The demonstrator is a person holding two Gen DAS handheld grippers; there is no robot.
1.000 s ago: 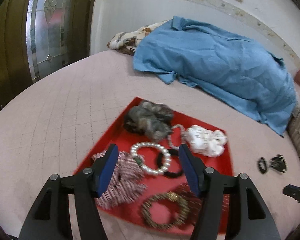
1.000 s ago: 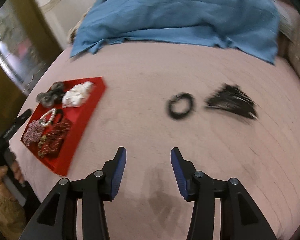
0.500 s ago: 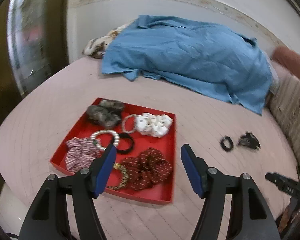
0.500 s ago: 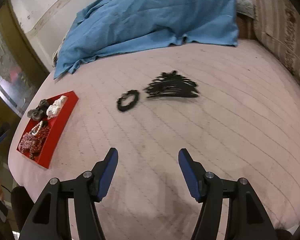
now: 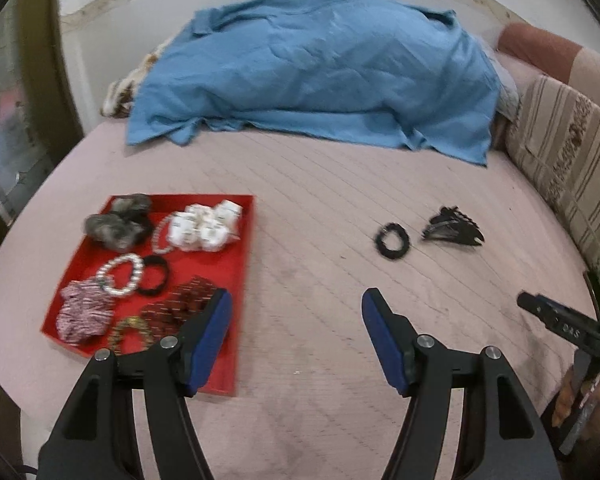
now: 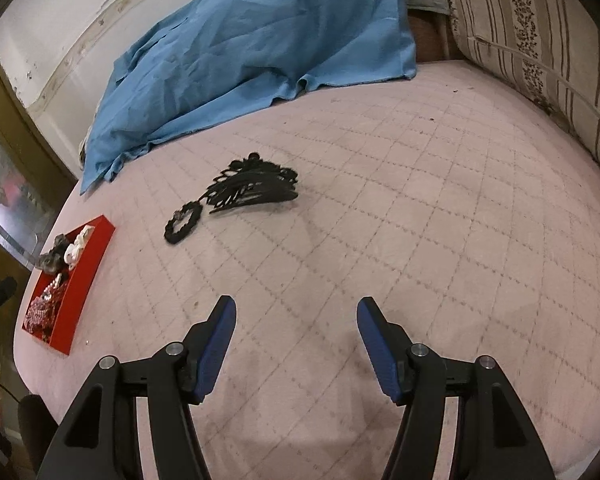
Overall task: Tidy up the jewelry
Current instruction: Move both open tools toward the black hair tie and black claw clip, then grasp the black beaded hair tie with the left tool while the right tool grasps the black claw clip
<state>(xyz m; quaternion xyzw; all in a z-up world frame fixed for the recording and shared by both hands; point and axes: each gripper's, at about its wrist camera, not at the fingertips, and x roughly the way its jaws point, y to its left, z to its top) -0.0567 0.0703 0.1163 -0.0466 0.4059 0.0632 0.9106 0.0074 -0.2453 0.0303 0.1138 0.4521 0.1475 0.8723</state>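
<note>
**Two black pieces off-tray — risk notes before pickup**

L gripper (image 5: 296,336): blue-padded tongs spread wide, nothing between them, hovering over bare pink quilted bedcover (image 5: 320,208), its left finger overlapping the near right corner of the tray in view. R gripper (image 6: 292,340): tongs also spread, empty, over bare cover, pointing roughly toward the loose pieces.

Task items: shallow red square tray (image 5: 244,276) near the left edge of the bed, already holding grey fuzzy scrunchie (image 5: 114,226), white fabric scrunchie (image 5: 202,226), pearl bead bracelet (image 5: 120,276), black hair tie (image 5: 156,276), striped pink-white scrunchie (image 5: 82,312), dark red patterned scrunchie (image 5: 180,304), gold-tone bangle (image 5: 130,328). Outside it, well apart to the right: small black elastic hair band (image 6: 182,224) and, just beside/maybe touching, black fan-shaped lacy hair clip (image 6: 252,190).

Judgement — remaining step: get those two into tray.

Risks:
- Band + clip lie so close (R view can't tell if touching) that closing on one may snag or drag the other; drop mid-carry likely.
- Band is thin, flat on soft cover → fingers may pinch quilt fabric instead, or slip over it.
- Clip prob. rigid w/ teeth/openwork: off-centre grip could let it pivot out.
- Tray crowded; free area mostly right side. Careless release could land on rim or spill over the edge.
- Tray sits near bed edge; a knock from L gripper could shove it off.
- Blue rumpled cloth (image 5: 312,68) at the far side, not in the path.
</note>
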